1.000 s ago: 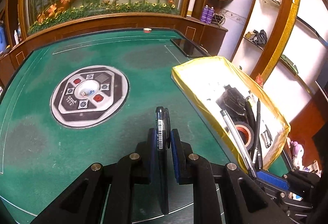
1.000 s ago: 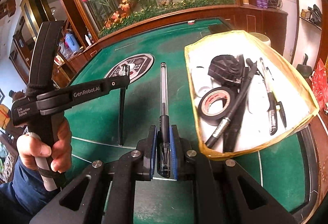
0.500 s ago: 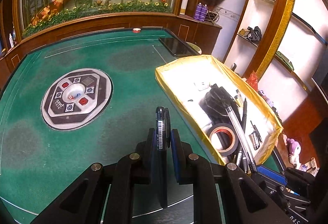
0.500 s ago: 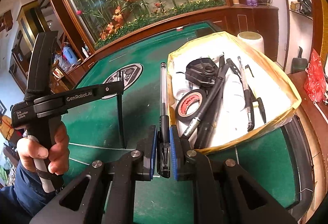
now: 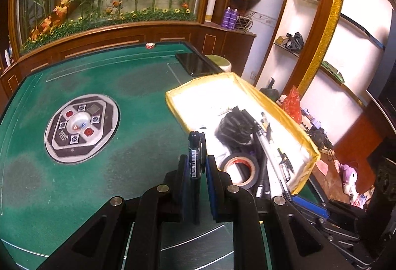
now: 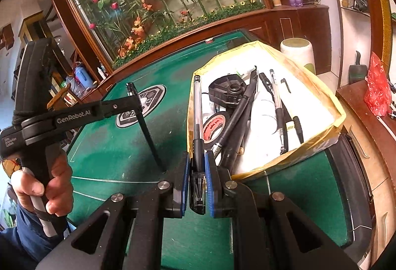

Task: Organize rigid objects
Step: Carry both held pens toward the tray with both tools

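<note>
My left gripper [image 5: 195,166] is shut on a black pen [image 5: 194,156] with a barcode label. It hangs over the green felt just left of the yellow-rimmed tray [image 5: 247,87]. In the right wrist view that same gripper [image 6: 133,94], held by a hand [image 6: 53,186], carries the black pen [image 6: 148,134] slanting down. My right gripper [image 6: 197,171] is shut on a clear ballpoint pen [image 6: 196,106] whose far end reaches over the left rim of the tray [image 6: 321,141]. The tray holds a tape roll [image 6: 215,126], a black round part [image 6: 229,93] and several pens.
A round control panel [image 5: 80,127] sits in the middle of the green table. A dark flat slab [image 5: 195,63] lies at the far edge. Beyond the table stand a white stool [image 6: 297,52], a red bag [image 6: 376,87] and wall shelves [image 5: 321,67].
Both grippers have drifted toward the tray, which now sits nearer the middle of each view. The left one has also risen a little. Both grips are unchanged.
</note>
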`<state>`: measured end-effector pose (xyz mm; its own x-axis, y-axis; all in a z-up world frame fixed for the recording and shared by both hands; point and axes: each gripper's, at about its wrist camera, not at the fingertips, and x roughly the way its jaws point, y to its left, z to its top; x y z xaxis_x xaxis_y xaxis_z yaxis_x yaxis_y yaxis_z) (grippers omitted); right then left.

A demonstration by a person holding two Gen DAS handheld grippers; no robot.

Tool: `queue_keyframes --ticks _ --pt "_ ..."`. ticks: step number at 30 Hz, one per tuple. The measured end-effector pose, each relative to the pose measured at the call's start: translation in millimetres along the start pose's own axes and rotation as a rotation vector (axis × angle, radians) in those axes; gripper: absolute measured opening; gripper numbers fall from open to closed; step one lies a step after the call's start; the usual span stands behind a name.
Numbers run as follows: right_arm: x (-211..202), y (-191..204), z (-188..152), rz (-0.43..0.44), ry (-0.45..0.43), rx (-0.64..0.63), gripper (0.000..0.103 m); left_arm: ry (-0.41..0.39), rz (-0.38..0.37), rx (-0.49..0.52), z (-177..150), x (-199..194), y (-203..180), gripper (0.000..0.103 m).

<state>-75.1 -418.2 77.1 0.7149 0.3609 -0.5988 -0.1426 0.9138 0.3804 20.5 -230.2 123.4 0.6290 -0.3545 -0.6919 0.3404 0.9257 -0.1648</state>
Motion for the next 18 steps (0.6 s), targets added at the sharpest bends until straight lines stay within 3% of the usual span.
queue_keyframes --ticks 2,12,18 --pt "-3.1 -2.8 0.0 0.0 -0.005 0.004 0.012 -0.007 -0.003 0.009 2.2 -2.9 -5.5 0.008" --pt "-18.8 -16.9 0.8 -0.01 -0.039 0.03 0.012 -0.044 -0.03 0.057 10.3 -18.5 -30.0 0.008" --pt "-24.4 -25.2 4.9 -0.021 -0.058 0.042 0.012 -0.067 -0.083 0.089 19.5 -35.5 -47.2 0.008"
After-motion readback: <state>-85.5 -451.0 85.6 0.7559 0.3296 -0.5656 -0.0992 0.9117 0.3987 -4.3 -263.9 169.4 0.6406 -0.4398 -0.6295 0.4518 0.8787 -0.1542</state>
